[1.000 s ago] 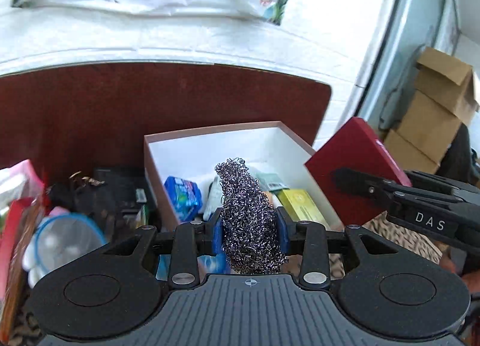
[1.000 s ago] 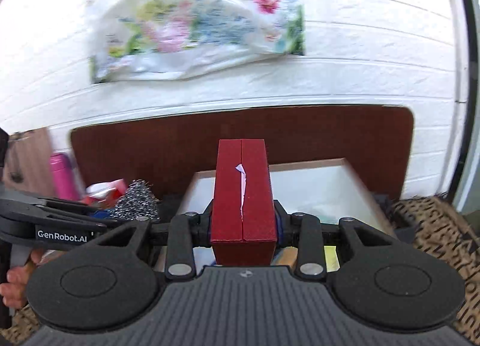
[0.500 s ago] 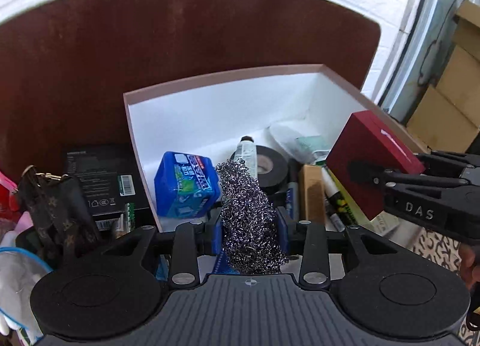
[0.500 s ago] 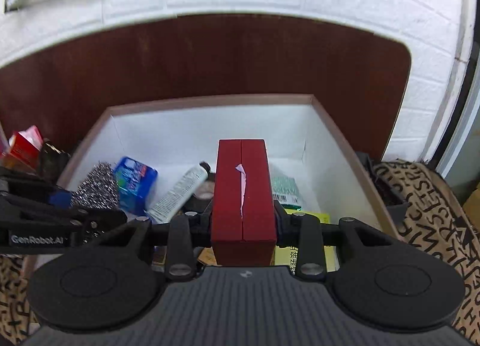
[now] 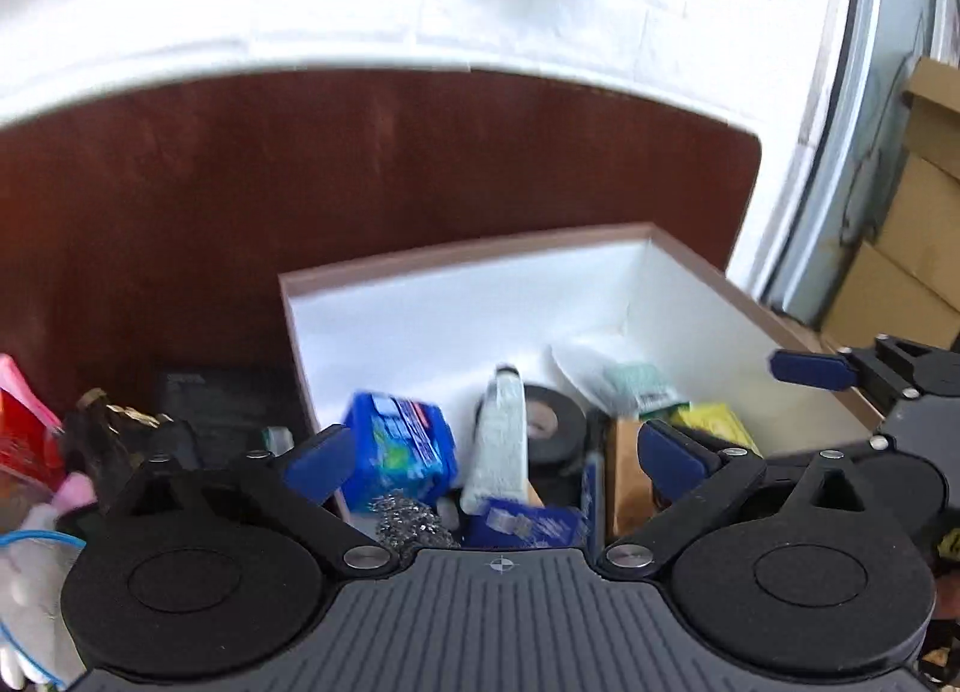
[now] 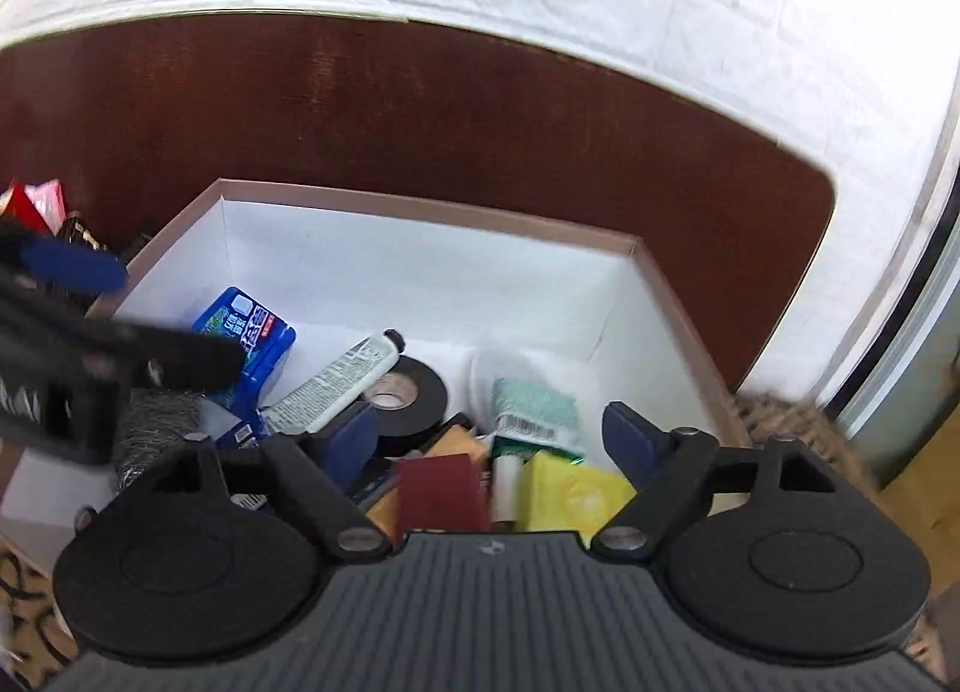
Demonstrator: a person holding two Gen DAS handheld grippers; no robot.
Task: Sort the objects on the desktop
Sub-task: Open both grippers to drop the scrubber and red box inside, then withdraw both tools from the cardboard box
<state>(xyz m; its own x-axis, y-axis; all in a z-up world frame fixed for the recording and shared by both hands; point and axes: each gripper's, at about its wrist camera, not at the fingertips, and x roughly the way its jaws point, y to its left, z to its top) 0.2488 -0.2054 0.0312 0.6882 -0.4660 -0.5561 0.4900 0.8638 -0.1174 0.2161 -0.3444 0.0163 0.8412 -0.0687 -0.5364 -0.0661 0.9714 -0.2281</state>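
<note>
Steel wool (image 5: 405, 521) and one red box (image 6: 441, 491), half hidden by gripper bodies, lie in the white box (image 6: 420, 206); left gripper (image 5: 498, 455) and right gripper (image 6: 489, 434) jaws just opened, both released, empty.

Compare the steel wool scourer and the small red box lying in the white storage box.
The steel wool scourer is a grey, tangled wire lump; the red box is smooth and flat-sided. The scourer lies at the white box's left end by the blue packet; the red box lies mid-box beside the yellow packet. Both lie loose, in neither gripper's jaws.
</note>
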